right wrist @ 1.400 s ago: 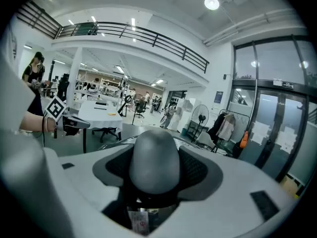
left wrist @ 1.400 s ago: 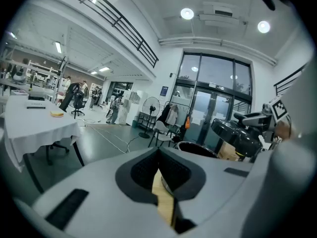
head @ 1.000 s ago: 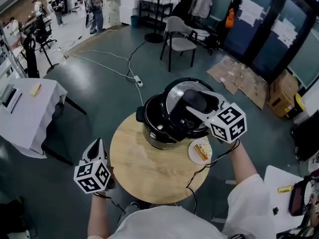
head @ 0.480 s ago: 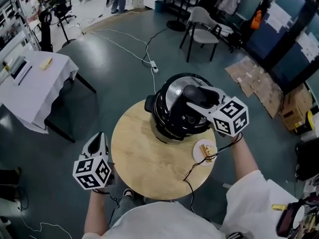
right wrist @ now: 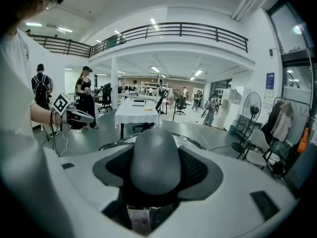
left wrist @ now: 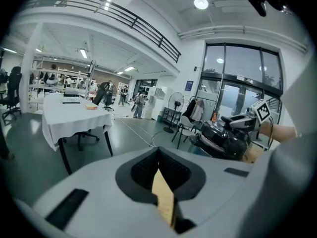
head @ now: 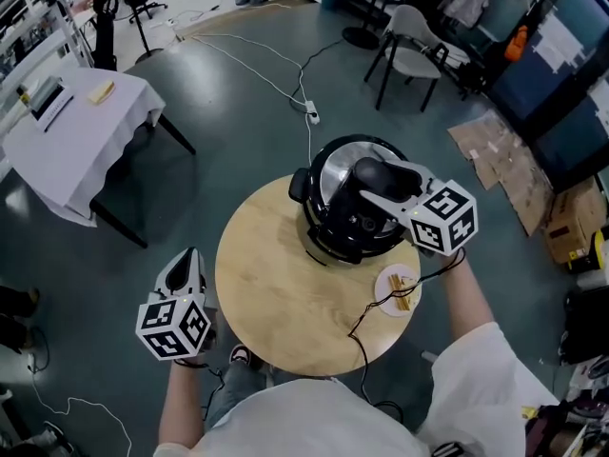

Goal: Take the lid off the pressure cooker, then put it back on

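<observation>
The black pressure cooker (head: 328,238) stands at the far edge of the round wooden table (head: 276,303). Its steel-topped lid (head: 335,174) lies over the pot's mouth. My right gripper (head: 379,183) reaches in from the right and is shut on the lid's dark handle (head: 374,175). In the right gripper view that handle (right wrist: 151,157) fills the space between the jaws, with the lid's rim (right wrist: 110,144) behind it. My left gripper (head: 183,268) hangs off the table's left edge, jaws together, holding nothing. In the left gripper view the cooker (left wrist: 223,138) is far off at the right.
A small plate with food (head: 397,287) sits on the table right of the cooker, and a thin cable (head: 366,317) trails over it. On the floor around stand a white-clothed table (head: 67,131), a chair (head: 414,50), a power strip (head: 311,116) and flattened cardboard (head: 495,150).
The right gripper has come down with the lid, from raised and off to the right to resting over the pot. The left gripper sank a little beside the table.
</observation>
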A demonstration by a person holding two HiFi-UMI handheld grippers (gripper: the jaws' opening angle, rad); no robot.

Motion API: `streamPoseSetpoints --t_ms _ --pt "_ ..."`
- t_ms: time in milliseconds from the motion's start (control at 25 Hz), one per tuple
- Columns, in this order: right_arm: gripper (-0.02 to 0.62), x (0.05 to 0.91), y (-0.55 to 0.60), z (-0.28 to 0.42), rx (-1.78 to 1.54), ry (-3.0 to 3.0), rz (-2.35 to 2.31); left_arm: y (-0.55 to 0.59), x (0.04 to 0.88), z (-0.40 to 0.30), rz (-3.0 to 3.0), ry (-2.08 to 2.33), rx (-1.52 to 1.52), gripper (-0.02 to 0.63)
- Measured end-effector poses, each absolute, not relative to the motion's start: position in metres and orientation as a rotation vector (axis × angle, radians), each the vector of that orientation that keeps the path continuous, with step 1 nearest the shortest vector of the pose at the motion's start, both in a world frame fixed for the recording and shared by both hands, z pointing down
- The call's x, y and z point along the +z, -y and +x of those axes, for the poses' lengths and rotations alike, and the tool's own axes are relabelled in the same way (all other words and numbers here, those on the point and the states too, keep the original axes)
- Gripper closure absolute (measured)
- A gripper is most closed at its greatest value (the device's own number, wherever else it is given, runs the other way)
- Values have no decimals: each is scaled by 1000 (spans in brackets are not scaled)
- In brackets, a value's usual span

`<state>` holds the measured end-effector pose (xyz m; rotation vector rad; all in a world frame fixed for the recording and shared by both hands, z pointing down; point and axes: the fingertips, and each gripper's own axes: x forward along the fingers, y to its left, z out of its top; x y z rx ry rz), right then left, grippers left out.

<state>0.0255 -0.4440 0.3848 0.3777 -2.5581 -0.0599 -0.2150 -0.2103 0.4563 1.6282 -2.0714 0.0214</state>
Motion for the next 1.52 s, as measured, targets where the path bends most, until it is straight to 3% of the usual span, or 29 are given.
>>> streamPoseSetpoints --t_ms 1520 --pt "308 411 449 23 14 2551 385 199 476 -226 1567 2055 26 617"
